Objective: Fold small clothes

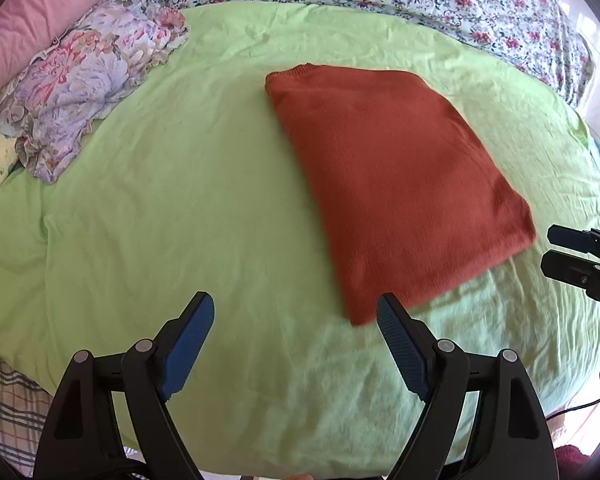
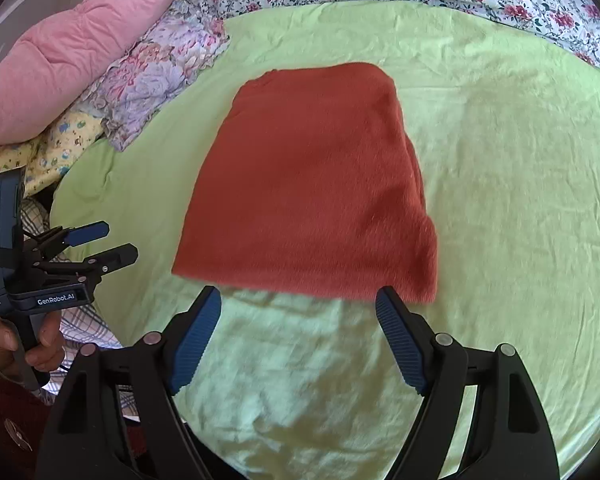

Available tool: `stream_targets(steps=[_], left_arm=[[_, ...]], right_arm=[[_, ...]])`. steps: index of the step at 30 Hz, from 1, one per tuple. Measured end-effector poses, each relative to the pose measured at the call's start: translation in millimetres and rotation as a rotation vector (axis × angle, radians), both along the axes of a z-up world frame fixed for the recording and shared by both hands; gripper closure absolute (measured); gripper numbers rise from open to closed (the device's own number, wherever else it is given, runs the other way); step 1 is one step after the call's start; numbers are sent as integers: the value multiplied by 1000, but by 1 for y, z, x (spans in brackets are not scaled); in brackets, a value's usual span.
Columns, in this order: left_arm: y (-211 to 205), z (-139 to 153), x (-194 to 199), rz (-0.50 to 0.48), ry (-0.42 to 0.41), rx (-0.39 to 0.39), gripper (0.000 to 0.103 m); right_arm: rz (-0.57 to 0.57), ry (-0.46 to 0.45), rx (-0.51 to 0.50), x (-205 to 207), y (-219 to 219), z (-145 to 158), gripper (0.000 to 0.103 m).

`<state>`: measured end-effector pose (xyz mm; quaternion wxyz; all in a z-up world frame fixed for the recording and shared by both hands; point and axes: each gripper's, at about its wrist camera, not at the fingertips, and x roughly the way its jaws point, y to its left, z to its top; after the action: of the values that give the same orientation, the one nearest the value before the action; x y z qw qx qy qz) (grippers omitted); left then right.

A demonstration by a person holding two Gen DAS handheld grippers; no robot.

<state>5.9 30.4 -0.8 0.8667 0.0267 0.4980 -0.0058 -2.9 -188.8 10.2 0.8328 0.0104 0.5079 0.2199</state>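
1. Upper left of both views: pink pillow [image 2: 56,52] stacked above a floral ruffled pillow [image 1: 80,80], with a yellow cartoon-print cloth [image 2: 60,148] just below them.
2. Left edge of the right wrist view: left gripper [image 2: 114,242] held in a hand [image 2: 24,344], jaws spread apart, gripping nothing, hovering beside the bed over a plaid cloth [image 2: 80,320].
3. Centre: rust-red knit garment [image 2: 312,184] folded into a rough rectangle, lying flat on the light green sheet [image 1: 160,200], touching neither tool.
4. Lower centre of the right wrist view: right gripper [image 2: 298,304] spread wide and empty, fingertips just short of the garment's near edge.
5. Top and upper right: floral quilt [image 1: 440,4] bunched along the far edge of the sheet.
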Motion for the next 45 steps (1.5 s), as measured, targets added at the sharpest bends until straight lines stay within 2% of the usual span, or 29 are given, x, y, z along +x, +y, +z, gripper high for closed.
stream_targets(steps=[5,8,12,14,15,16,20,21,22,26,29,32,34,35,39,41,43,45], left_arm=[[-1,-2,18,24,21,-24,19],[-2,-4,27,25,39,-50,19],[-5,-4,42,46,46,-34,19],[-4,-3,47,70,46,-41,19],[-3,-4,51,84,50,-54,19],[-3,-5,53,90,55,-57,19],[-6,-10,65,119,71,-39,19],[-7,-10,68,129,74,-42,19],[-8,-10,68,134,74,-44,19],[-16,-6,75,131,65,-36,19],[-19,-7,75,129,64,-38,19],[-21,-9,73,122,69,-38,19],[-23,-8,70,116,64,-42,19],[-23,-7,69,114,63,-41,19],[-25,-6,64,104,56,-42,19],[-28,-5,60,98,50,-36,19],[-31,-3,55,85,37,-27,19],[-32,-3,51,76,29,-19,19]], right_arm=[[-18,-7,16,26,-6,3,23],[-30,-42,-1,49,-9,9,23],[-56,-71,7,80,-18,7,24],[-83,-49,16,98,-26,-1,40],[-101,-22,25,110,-31,-8,54],[-117,1,29,118,-34,-13,60],[-147,91,51,146,-42,-42,64],[-135,114,55,149,-41,-48,72],[-115,135,66,152,-39,-53,93],[-92,78,19,151,-40,-38,95],[-95,130,-23,157,-40,-60,95],[-103,122,-63,157,-35,-60,95],[-126,115,-69,154,-37,-51,84],[-133,111,-58,150,-40,-45,82],[-144,90,-30,127,-53,-27,80],[-142,79,7,116,-57,-17,72],[-130,54,37,100,-57,-7,55],[-100,25,52,82,-52,2,53]])
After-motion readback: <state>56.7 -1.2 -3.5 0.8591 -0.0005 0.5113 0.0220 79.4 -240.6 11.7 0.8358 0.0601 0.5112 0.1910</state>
